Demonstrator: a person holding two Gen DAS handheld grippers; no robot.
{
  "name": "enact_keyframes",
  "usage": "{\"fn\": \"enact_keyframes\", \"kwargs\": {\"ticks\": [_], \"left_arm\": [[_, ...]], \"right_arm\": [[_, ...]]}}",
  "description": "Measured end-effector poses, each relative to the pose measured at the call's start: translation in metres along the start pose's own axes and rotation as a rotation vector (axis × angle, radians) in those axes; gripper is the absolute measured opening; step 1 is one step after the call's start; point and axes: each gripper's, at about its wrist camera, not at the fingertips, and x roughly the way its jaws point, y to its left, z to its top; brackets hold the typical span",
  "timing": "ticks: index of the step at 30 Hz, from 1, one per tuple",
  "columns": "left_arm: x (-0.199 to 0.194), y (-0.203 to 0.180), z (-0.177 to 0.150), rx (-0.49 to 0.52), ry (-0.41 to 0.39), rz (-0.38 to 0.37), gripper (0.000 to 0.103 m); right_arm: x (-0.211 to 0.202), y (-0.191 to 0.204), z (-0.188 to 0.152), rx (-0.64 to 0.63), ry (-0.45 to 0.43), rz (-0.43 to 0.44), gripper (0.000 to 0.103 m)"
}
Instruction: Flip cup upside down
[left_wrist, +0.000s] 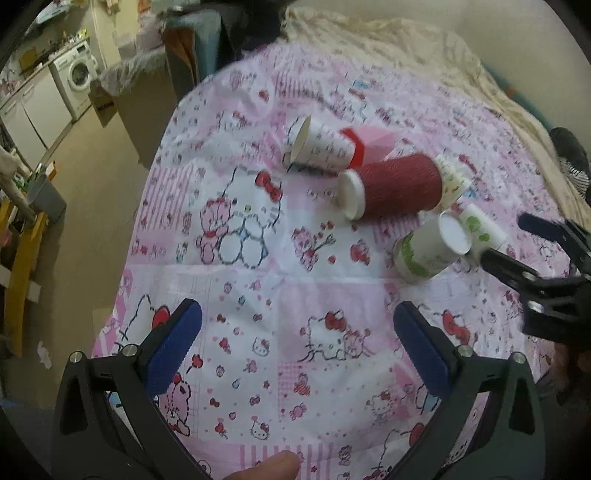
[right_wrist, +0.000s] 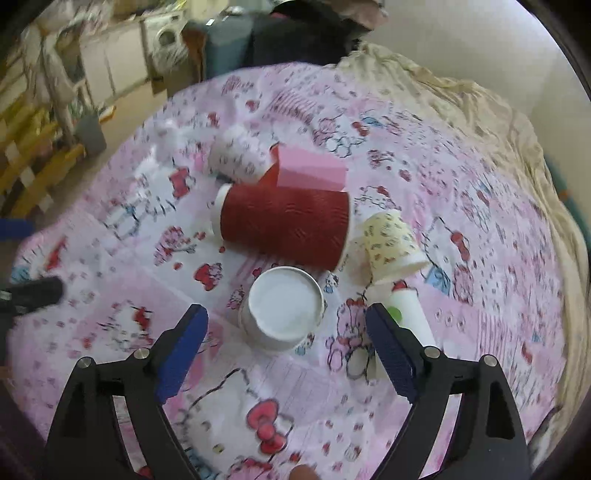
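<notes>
Several paper cups lie on a pink Hello Kitty cloth (left_wrist: 258, 295). A white cup with green print (left_wrist: 428, 251) stands upside down, base up; in the right wrist view it (right_wrist: 284, 308) sits just ahead of and between my right gripper's open fingers (right_wrist: 286, 347). A big red ribbed cup (left_wrist: 395, 188) (right_wrist: 284, 225) lies on its side. A small white patterned cup (left_wrist: 321, 146), a pale yellow cup (right_wrist: 388, 240) and another green-print cup (right_wrist: 410, 317) also lie tipped. My left gripper (left_wrist: 297, 343) is open and empty, nearer than the cups. The right gripper shows at the right edge (left_wrist: 524, 251).
A pink and red paper piece (right_wrist: 310, 171) rests by the red cup. A crumpled beige blanket (right_wrist: 498, 122) lies to the right. The cloth's left edge drops to the floor, with a washing machine (left_wrist: 79, 72) and yellow wooden frame (left_wrist: 26, 258) beyond.
</notes>
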Motion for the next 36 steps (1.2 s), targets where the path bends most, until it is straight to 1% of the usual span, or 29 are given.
{"fn": "enact_keyframes", "kwargs": {"ticks": [2, 6, 9, 11, 15, 19, 21, 24, 26, 28, 30, 32, 36], "left_arm": [[-0.009, -0.002, 0.0, -0.001, -0.052, -0.006, 0.102], [-0.027, -0.005, 0.0, 0.002, -0.147, -0.013, 0.102], [-0.04, -0.007, -0.003, -0.008, -0.219, -0.013, 0.103], [-0.045, -0.008, -0.006, -0.008, -0.253, -0.004, 0.102], [-0.051, -0.015, -0.016, 0.017, -0.3, 0.035, 0.103], [-0.06, -0.021, -0.029, 0.037, -0.364, 0.045, 0.103], [-0.064, -0.027, -0.034, 0.065, -0.391, 0.06, 0.103], [-0.063, -0.036, -0.038, 0.1, -0.404, 0.07, 0.103], [-0.061, -0.041, -0.039, 0.118, -0.405, 0.077, 0.103], [-0.061, -0.043, -0.039, 0.115, -0.408, 0.073, 0.103], [-0.062, -0.044, -0.04, 0.102, -0.416, 0.06, 0.103], [-0.061, -0.045, -0.04, 0.098, -0.425, 0.064, 0.103], [-0.061, -0.047, -0.041, 0.098, -0.421, 0.058, 0.103]], "right_arm": [[-0.021, -0.008, -0.006, 0.061, -0.034, 0.02, 0.099], [-0.061, -0.024, -0.025, 0.207, -0.109, 0.022, 0.1], [-0.082, -0.028, -0.043, 0.283, -0.163, 0.02, 0.1], [-0.093, -0.026, -0.053, 0.309, -0.204, -0.002, 0.103], [-0.104, -0.017, -0.071, 0.324, -0.269, -0.048, 0.103], [-0.106, -0.009, -0.084, 0.33, -0.328, -0.084, 0.103], [-0.105, -0.007, -0.09, 0.34, -0.343, -0.084, 0.103], [-0.1, -0.005, -0.098, 0.359, -0.368, -0.102, 0.103], [-0.095, -0.006, -0.099, 0.375, -0.36, -0.094, 0.103], [-0.094, -0.007, -0.098, 0.382, -0.364, -0.085, 0.103], [-0.094, -0.009, -0.096, 0.386, -0.376, -0.095, 0.103], [-0.093, -0.01, -0.095, 0.391, -0.374, -0.096, 0.103], [-0.093, -0.015, -0.095, 0.413, -0.373, -0.09, 0.103]]}}
